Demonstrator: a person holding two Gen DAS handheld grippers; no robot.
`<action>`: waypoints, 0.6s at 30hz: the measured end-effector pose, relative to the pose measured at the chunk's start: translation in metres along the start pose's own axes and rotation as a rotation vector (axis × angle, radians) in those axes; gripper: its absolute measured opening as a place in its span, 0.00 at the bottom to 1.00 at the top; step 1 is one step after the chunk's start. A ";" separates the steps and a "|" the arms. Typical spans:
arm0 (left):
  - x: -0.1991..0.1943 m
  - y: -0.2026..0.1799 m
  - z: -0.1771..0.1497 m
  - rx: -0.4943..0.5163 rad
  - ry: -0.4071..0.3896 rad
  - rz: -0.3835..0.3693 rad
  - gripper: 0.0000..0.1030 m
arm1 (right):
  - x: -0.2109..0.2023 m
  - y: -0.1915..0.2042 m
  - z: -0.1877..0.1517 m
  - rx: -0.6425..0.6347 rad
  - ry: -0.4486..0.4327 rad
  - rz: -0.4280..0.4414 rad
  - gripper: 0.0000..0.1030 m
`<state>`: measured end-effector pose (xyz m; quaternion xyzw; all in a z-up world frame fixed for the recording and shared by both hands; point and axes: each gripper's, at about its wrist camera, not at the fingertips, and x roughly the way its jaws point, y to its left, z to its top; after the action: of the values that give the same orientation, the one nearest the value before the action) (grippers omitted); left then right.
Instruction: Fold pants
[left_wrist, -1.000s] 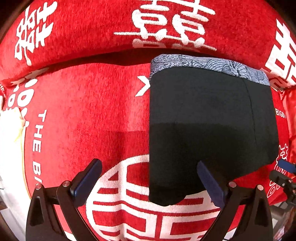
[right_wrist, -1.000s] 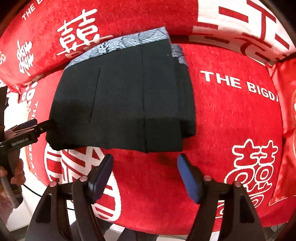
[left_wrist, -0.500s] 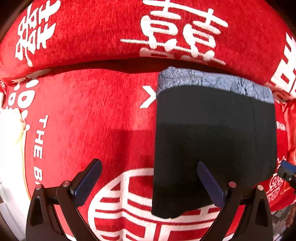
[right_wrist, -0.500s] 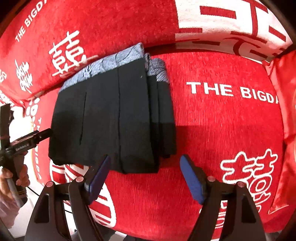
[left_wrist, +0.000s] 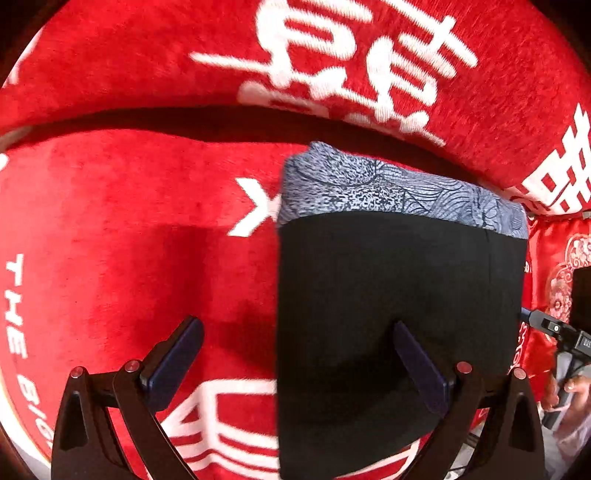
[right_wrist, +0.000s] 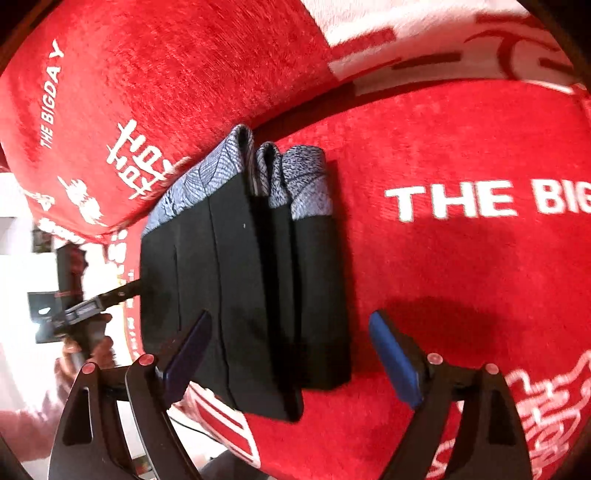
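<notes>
Folded black pants (left_wrist: 399, 277) with a grey patterned waistband (left_wrist: 388, 192) lie flat on the red sofa seat (left_wrist: 129, 229), waistband toward the backrest. My left gripper (left_wrist: 295, 328) is open and hovers over the pants' left edge, with one finger over the red fabric and the other over the black cloth. In the right wrist view the pants (right_wrist: 240, 277) show stacked folds along their right side. My right gripper (right_wrist: 291, 317) hangs over that folded edge, its jaws opening wide. No pad presses on the cloth.
The red backrest cushion (left_wrist: 332, 55) with white characters rises just behind the waistband. A second red cushion (left_wrist: 554, 266) sits at the right end of the seat. A person's hand (right_wrist: 96, 347) holds the left gripper's handle beyond the seat's left edge.
Both grippers have come down and closer to the pants, which now fill more of each view. The right gripper's jaws stand wider apart and the pants' right edge now lies between them.
</notes>
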<state>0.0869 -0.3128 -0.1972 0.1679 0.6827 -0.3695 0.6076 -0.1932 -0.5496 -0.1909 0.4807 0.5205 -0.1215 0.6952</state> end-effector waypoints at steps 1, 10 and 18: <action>0.004 -0.002 0.002 0.011 -0.001 -0.013 1.00 | 0.004 -0.002 0.004 -0.007 0.011 0.021 0.87; 0.032 0.006 0.013 0.027 -0.004 -0.131 1.00 | 0.048 -0.004 0.032 -0.050 0.072 0.174 0.87; 0.030 0.017 -0.004 -0.013 -0.031 -0.189 0.75 | 0.041 -0.010 0.034 0.027 0.066 0.159 0.73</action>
<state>0.0889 -0.3050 -0.2308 0.0929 0.6883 -0.4232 0.5818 -0.1613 -0.5684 -0.2310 0.5337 0.5016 -0.0571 0.6785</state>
